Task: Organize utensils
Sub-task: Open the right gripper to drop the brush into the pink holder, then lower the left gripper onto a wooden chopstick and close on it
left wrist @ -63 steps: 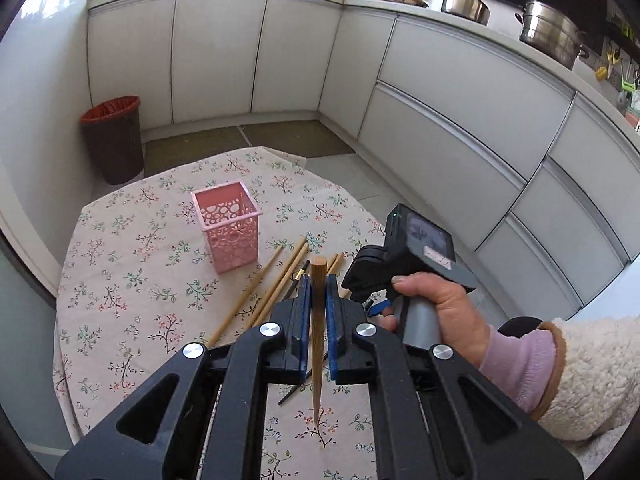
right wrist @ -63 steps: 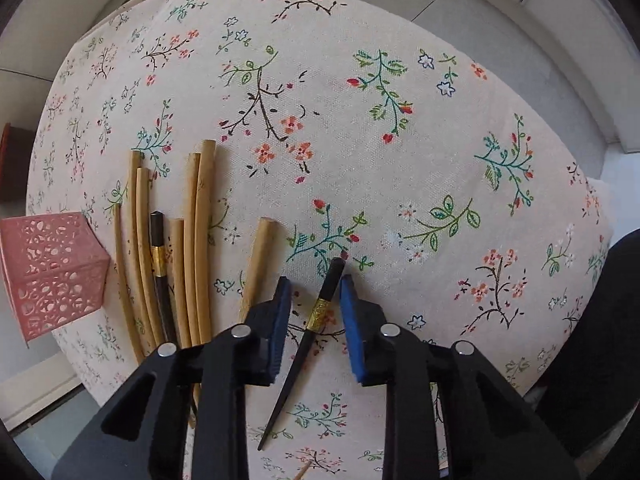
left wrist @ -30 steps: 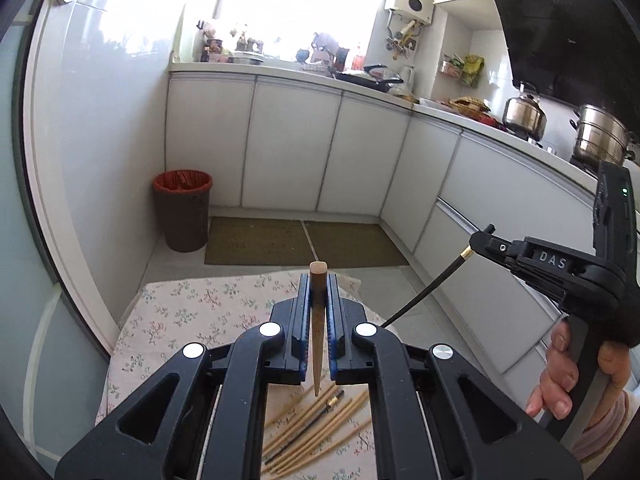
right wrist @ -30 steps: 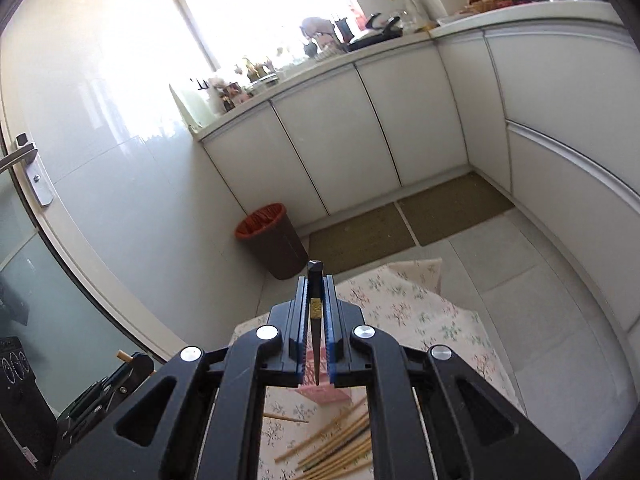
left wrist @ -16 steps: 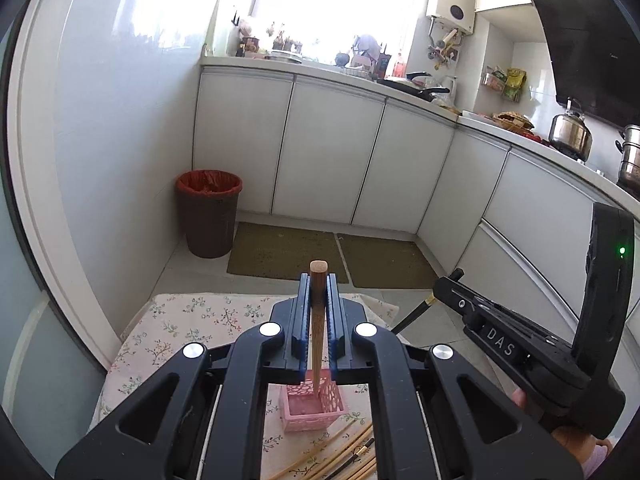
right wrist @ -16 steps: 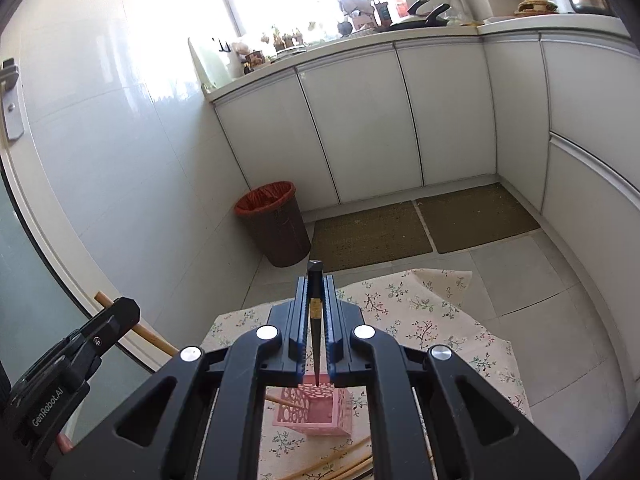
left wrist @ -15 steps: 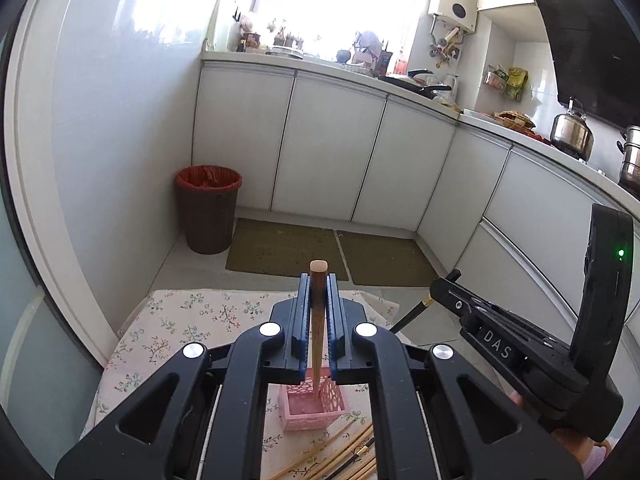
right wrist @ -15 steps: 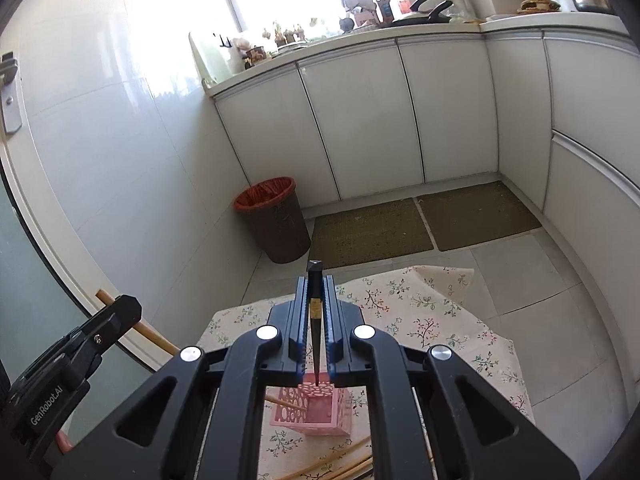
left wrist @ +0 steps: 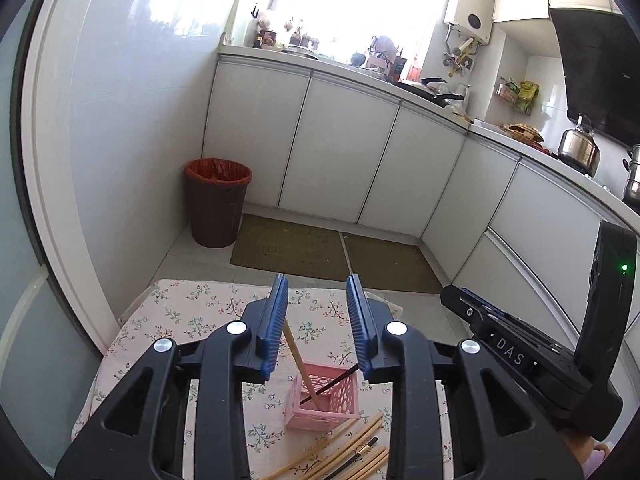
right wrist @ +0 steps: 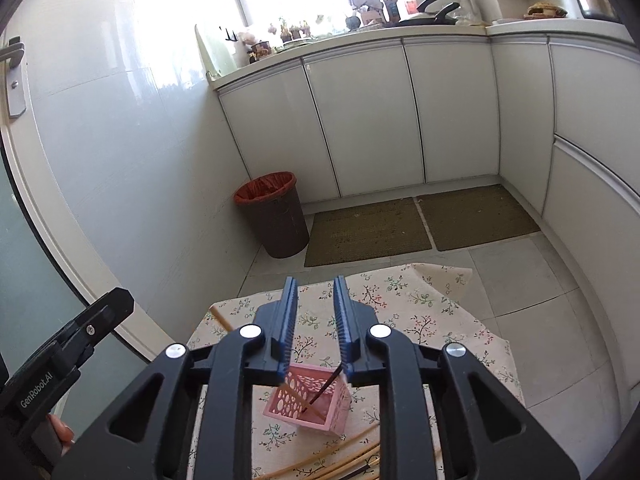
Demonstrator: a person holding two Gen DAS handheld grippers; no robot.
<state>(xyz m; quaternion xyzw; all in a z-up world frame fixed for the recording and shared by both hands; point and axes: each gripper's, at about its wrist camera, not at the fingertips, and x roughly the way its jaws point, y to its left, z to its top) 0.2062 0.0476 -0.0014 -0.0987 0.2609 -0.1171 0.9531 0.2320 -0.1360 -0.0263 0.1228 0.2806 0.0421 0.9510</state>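
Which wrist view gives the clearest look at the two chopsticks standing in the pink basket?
The left wrist view: the wooden chopstick and black chopstick cross inside the pink basket, nearly unobstructed between the fingers. In the right wrist view the fingers hide both upper ends, leaving short lower stretches.

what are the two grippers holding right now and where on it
Nothing. The left gripper and right gripper are both open above the pink basket, where a wooden chopstick and a black chopstick stand leaning, free of the fingers.
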